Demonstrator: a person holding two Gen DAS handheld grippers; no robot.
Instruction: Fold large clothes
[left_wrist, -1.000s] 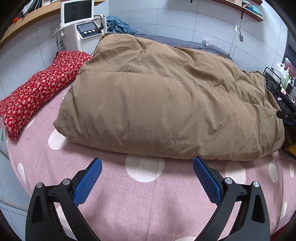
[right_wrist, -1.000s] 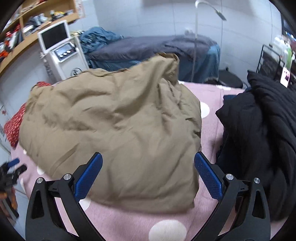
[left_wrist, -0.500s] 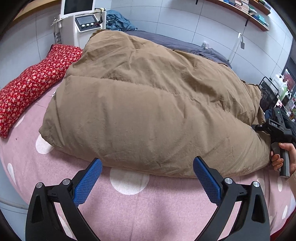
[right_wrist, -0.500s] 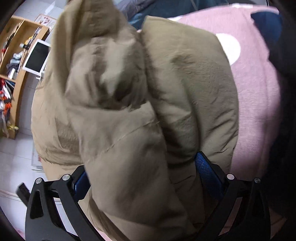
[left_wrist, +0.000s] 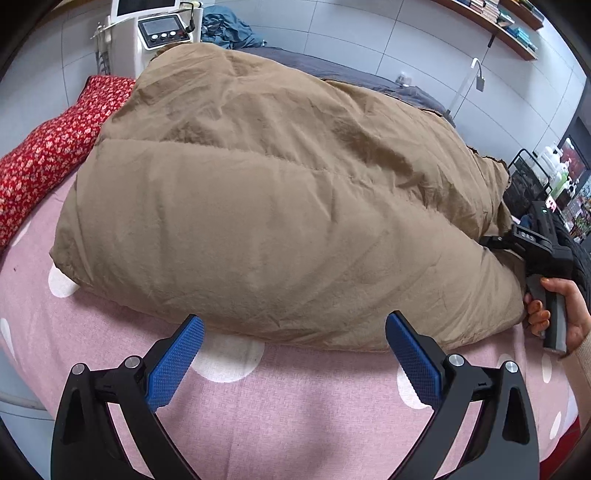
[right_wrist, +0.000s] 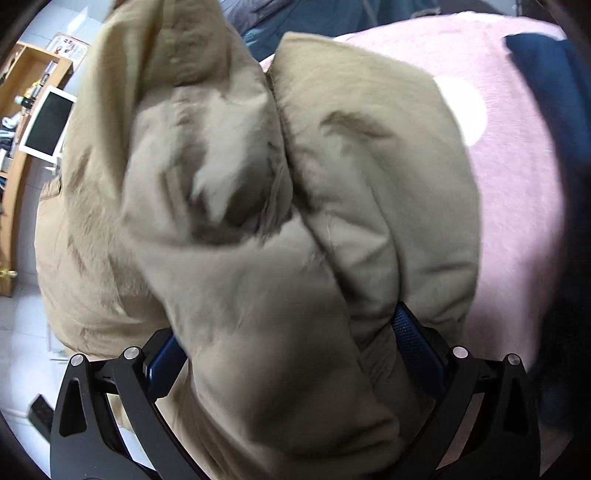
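Note:
A large tan padded coat (left_wrist: 280, 206) lies bunched on the pink dotted bed (left_wrist: 295, 413). My left gripper (left_wrist: 293, 354) is open and empty, just in front of the coat's near edge. My right gripper (right_wrist: 288, 354) stands wide open with a thick fold of the coat (right_wrist: 266, 295) bulging between its blue pads (right_wrist: 410, 339); the jaws are not closed on it. In the left wrist view the right gripper's black body (left_wrist: 532, 243) is pushed into the coat's right end, held by a hand.
A red floral pillow (left_wrist: 48, 147) lies at the bed's left. A white machine with a screen (left_wrist: 155, 26) stands behind it. A black garment (right_wrist: 569, 184) lies on the bed to the right of the coat. A black wire rack (left_wrist: 524, 181) stands at far right.
My left gripper has moved closer to the coat's near edge. My right gripper has pushed into the coat's right end, so the fabric now fills the space between its fingers.

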